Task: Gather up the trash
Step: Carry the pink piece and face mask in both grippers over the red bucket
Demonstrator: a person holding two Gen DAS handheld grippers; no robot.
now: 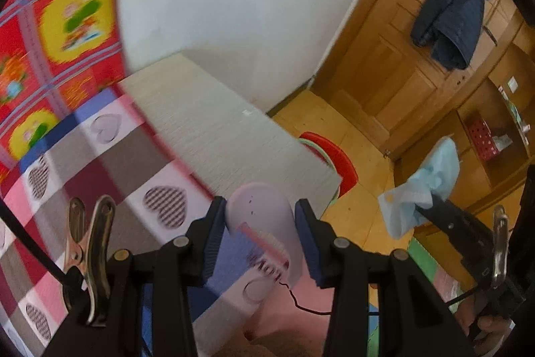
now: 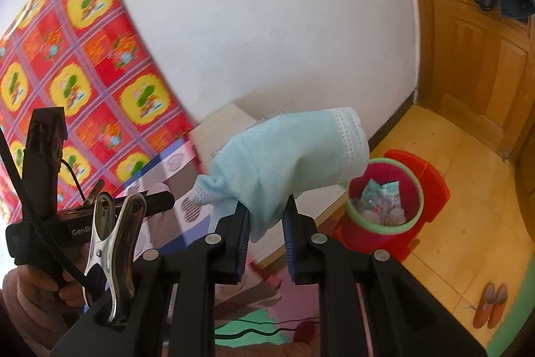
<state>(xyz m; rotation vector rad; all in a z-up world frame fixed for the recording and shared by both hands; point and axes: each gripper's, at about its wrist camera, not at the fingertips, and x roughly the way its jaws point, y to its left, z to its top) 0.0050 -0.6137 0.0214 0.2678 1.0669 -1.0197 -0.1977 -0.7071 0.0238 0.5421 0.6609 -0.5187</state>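
Note:
In the left wrist view my left gripper (image 1: 264, 223) is shut on a pale lilac oblong item (image 1: 260, 209) with dark print on it, held over a checked bedspread. My right gripper (image 2: 265, 216) is shut on a crumpled light blue face mask (image 2: 287, 156); it also shows at the right of the left view, right gripper (image 1: 431, 206) with mask (image 1: 421, 189). A red bin with a green rim (image 2: 384, 193) stands on the floor right of the mask, with wrappers inside. The cabinet half hides the bin (image 1: 334, 156) in the left view. The left gripper's body (image 2: 43, 136) shows at far left, its jaws hidden.
A pale wood-grain cabinet top (image 1: 234, 129) sits between the bedspread with hearts (image 1: 100, 173) and the bin. A wooden door with a dark jacket (image 1: 451, 12) is behind. A shelf holds a red basket (image 1: 481, 139). Slippers (image 2: 491, 303) lie on the yellow floor.

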